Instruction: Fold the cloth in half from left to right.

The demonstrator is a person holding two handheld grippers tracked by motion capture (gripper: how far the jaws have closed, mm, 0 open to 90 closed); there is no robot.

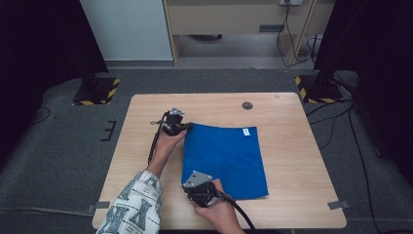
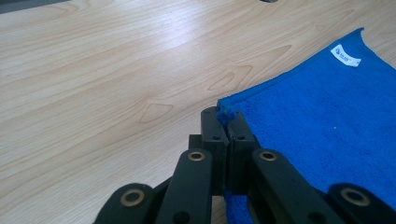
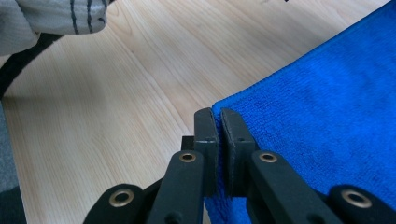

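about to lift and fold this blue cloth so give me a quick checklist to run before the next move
1. Left tongs shut on the far-left corner of the blue cloth: ok.
2. Right tongs shut on the near-left corner: ok.
3. Cloth lying flat, no bunching: ok.
4. White label at the far right corner, free of both tongs: ok.
5. Table bare to the right of the cloth for the fold: ok.
6. How deep each bite goes: cannot tell.

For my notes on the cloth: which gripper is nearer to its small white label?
Left. The left gripper pinches the blue cloth's far-left corner, along the small white label's edge; the right gripper pinches the near-left corner.
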